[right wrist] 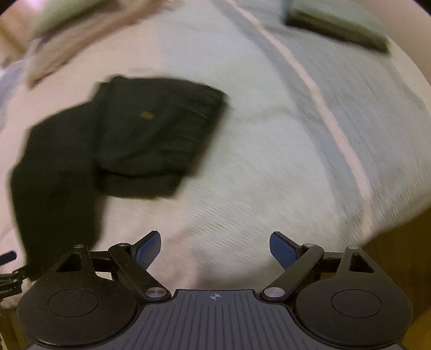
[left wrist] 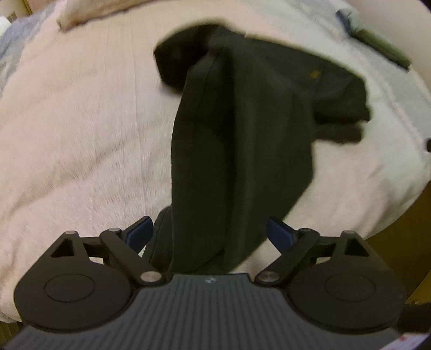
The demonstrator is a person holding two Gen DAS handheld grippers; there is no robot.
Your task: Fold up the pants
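Dark pants [left wrist: 242, 121] lie on a pale pink bedcover [left wrist: 80, 134]. Their upper part is folded into a thick block with a small orange label, and one long leg runs down toward the camera. My left gripper [left wrist: 210, 231] hangs open just above that leg's near end. The cloth lies between its blue pads [left wrist: 140, 231] without being pinched. In the blurred right wrist view the pants [right wrist: 134, 140] lie to the upper left. My right gripper [right wrist: 215, 250] stands open over bare bedcover [right wrist: 256, 175], with nothing between its fingers.
A folded dark green item [right wrist: 336, 27] lies at the bed's far right corner, also in the left wrist view [left wrist: 385, 48]. Beige bedding [left wrist: 80, 13] is bunched at the far left. The bed's edge drops to a wooden floor [left wrist: 398, 242] on the right.
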